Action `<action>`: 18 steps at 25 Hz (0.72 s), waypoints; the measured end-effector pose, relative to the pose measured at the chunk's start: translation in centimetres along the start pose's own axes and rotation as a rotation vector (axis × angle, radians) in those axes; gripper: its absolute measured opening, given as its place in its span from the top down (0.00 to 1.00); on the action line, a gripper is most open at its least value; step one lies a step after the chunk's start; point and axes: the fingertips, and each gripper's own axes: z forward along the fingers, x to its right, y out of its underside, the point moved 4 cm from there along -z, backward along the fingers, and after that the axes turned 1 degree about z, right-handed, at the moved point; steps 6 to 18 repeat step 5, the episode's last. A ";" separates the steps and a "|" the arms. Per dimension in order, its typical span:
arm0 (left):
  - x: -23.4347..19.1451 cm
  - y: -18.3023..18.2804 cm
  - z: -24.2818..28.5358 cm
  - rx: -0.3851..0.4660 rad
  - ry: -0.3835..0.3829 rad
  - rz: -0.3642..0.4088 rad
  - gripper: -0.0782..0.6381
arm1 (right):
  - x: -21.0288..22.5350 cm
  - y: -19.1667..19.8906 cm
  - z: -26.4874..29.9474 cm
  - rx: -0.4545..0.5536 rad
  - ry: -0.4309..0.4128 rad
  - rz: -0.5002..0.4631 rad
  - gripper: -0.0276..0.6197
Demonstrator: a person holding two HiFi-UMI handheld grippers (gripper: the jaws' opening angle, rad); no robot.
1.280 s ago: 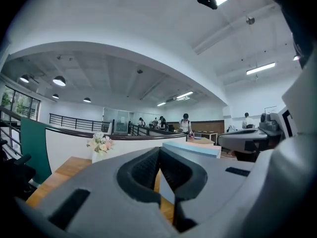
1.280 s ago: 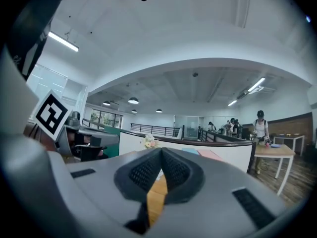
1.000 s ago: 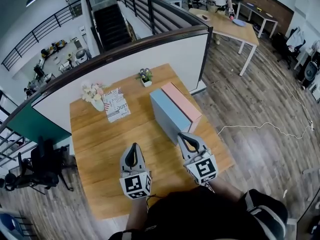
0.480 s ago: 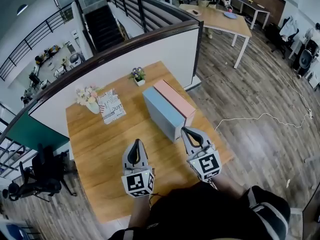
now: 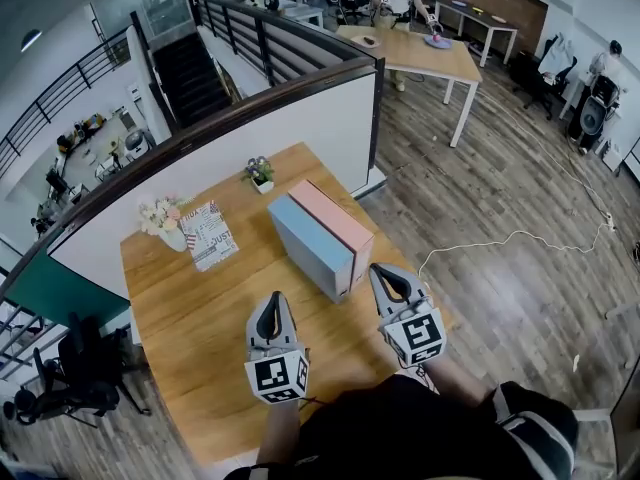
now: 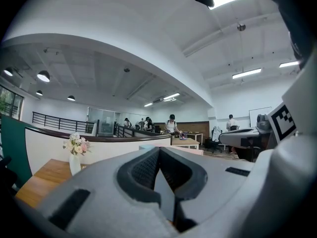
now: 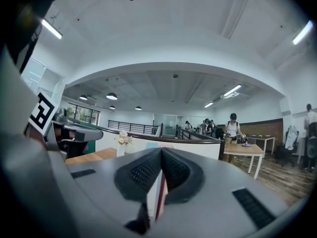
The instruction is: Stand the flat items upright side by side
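Observation:
Two flat boxes stand upright on edge, side by side and touching, on the wooden table [image 5: 190, 318]: a blue box [image 5: 305, 245] on the left and a pink box [image 5: 335, 218] on the right. My left gripper [image 5: 268, 306] hovers over the table's front part, shut and with nothing in it. My right gripper [image 5: 384, 274] is shut and empty too, just in front of the boxes' near right end. The left gripper view shows the left gripper [image 6: 158, 157] with its pads pressed together. In the right gripper view the right gripper [image 7: 161, 155] is likewise closed.
At the table's back left stand a vase of flowers [image 5: 163, 218] and a printed booklet [image 5: 208, 235]. A small potted plant [image 5: 259, 174] sits near the white partition [image 5: 230, 153]. A white cable [image 5: 500, 240] lies on the wood floor to the right. People work at a far table [image 5: 405, 48].
The head view has swung, so the table sits lower and further left in the picture. Both grippers stay shut near the table's front. The boxes have not moved on the table.

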 end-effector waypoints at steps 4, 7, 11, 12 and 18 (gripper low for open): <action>0.6 -0.3 1.1 0.020 0.024 0.004 0.88 | 0.6 -0.3 0.1 0.006 0.019 -0.015 0.95; 0.8 -0.4 1.4 0.026 0.031 0.006 0.88 | 0.7 -0.5 0.1 0.005 0.022 -0.013 0.95; 0.8 -0.4 1.4 0.026 0.031 0.006 0.88 | 0.7 -0.5 0.1 0.005 0.022 -0.013 0.95; 0.8 -0.4 1.4 0.026 0.031 0.006 0.88 | 0.7 -0.5 0.1 0.005 0.022 -0.013 0.95; 0.8 -0.4 1.4 0.026 0.031 0.006 0.88 | 0.7 -0.5 0.1 0.005 0.022 -0.013 0.95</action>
